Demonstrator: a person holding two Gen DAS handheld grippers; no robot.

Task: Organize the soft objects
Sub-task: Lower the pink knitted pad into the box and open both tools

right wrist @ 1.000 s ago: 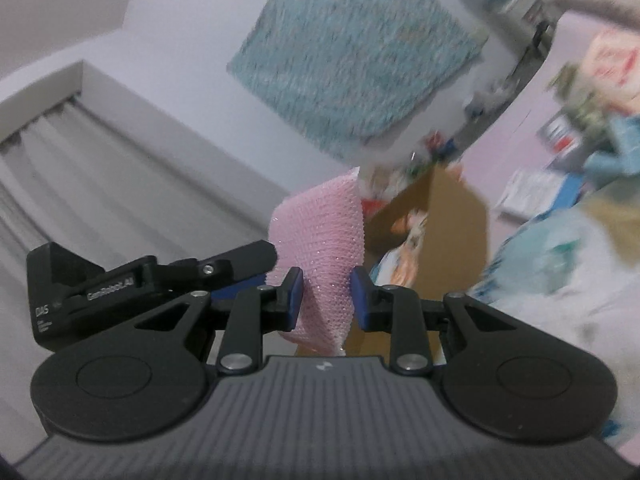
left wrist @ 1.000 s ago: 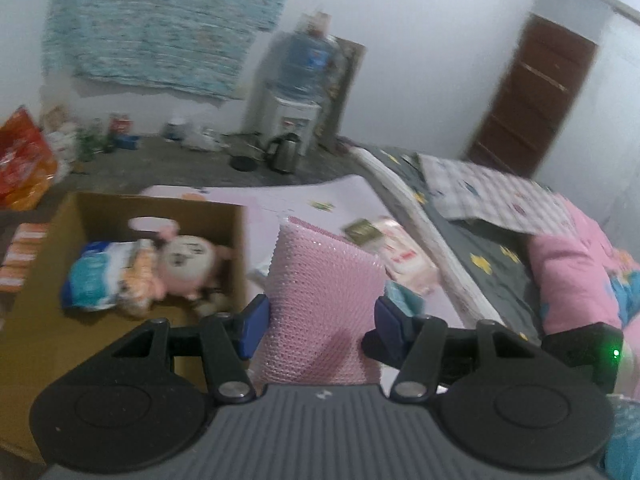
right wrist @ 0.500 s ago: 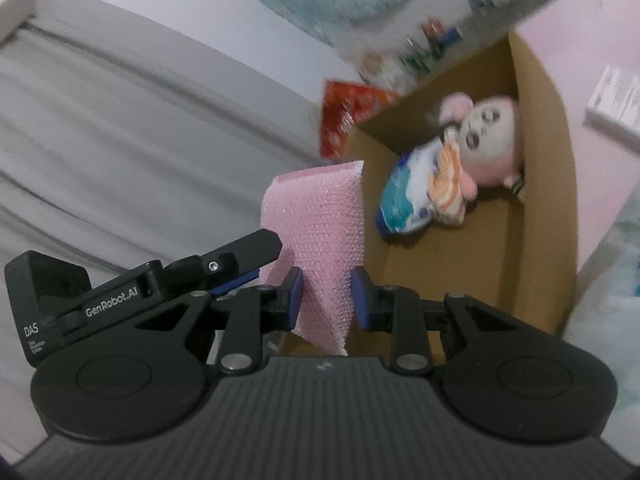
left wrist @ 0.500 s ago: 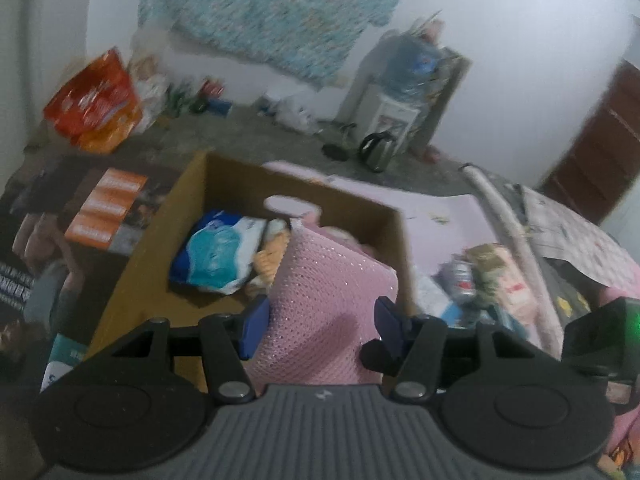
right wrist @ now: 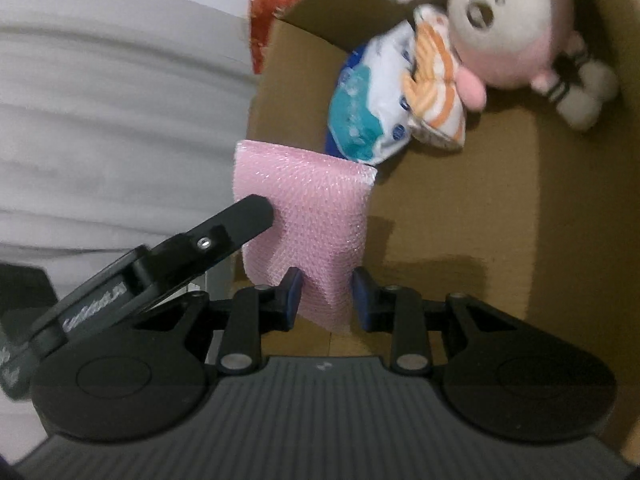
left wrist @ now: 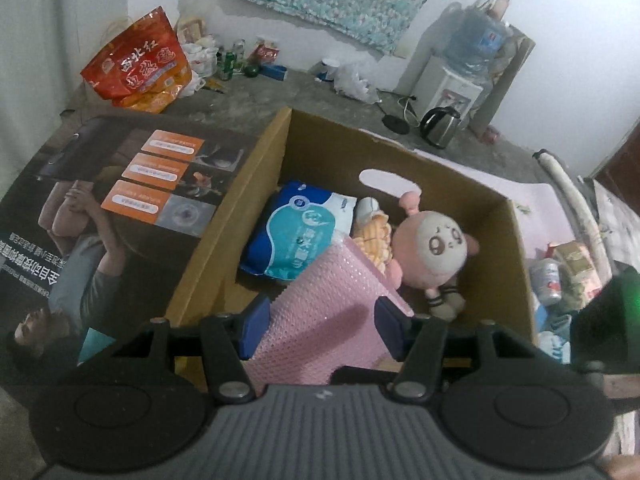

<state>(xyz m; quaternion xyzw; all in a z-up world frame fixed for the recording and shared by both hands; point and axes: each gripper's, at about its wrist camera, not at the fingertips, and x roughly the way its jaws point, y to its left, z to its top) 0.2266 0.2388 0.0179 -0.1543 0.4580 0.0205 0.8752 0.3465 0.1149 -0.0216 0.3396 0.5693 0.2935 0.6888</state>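
Both grippers hold one pink bubble-wrap pouch (left wrist: 320, 320) over an open cardboard box (left wrist: 516, 240). My left gripper (left wrist: 318, 326) is shut on the pouch's wide side. My right gripper (right wrist: 325, 298) is shut on its lower edge (right wrist: 308, 220). The left gripper's body (right wrist: 160, 268) shows in the right wrist view, at the pouch's left. Inside the box lie a pink plush doll (left wrist: 436, 252), a blue-and-white soft pack (left wrist: 296, 236) and an orange-striped soft item (left wrist: 374, 240). They also show in the right wrist view: doll (right wrist: 516, 28), pack (right wrist: 368, 108).
A printed dark carton (left wrist: 100, 216) lies left of the box. A red snack bag (left wrist: 140, 64), cans, a kettle (left wrist: 438, 126) and a water dispenser (left wrist: 460, 80) stand along the far wall. Cans and packets (left wrist: 560, 272) lie right of the box.
Both grippers have carried the pink pouch leftward and down until it hangs over the box's inside. Both views now look down into the box.
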